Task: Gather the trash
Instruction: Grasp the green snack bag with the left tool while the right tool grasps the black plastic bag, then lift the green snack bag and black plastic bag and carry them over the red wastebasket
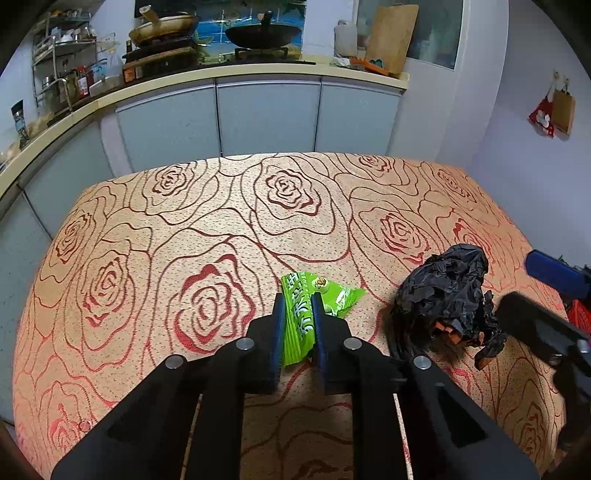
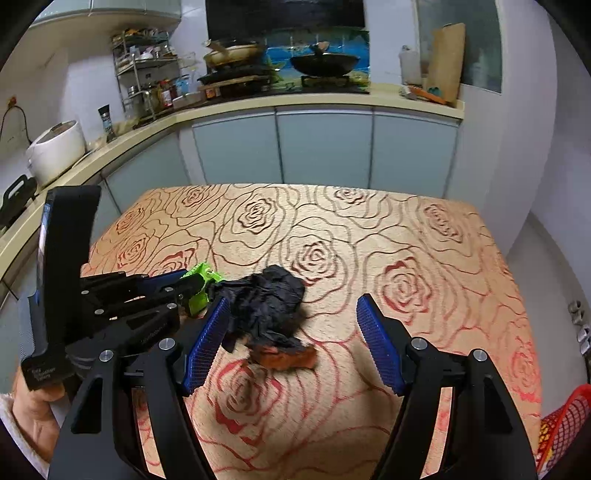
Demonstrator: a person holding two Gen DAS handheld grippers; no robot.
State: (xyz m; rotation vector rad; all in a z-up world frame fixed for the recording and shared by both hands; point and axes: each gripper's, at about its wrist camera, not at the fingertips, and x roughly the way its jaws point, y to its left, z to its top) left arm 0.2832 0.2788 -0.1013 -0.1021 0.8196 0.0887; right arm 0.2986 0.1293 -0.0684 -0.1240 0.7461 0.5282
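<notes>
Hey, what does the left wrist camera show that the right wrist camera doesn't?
Only the left wrist view: the left hand-held gripper head-on, its pads shut on the green wrapper, and bags hanging on the wall.

Only the right wrist view: the right hand-held gripper open, a white rice cooker, and the person's hand.

Both: the crumpled black bag, rose-patterned tablecloth, red basket and stove pans.
</notes>
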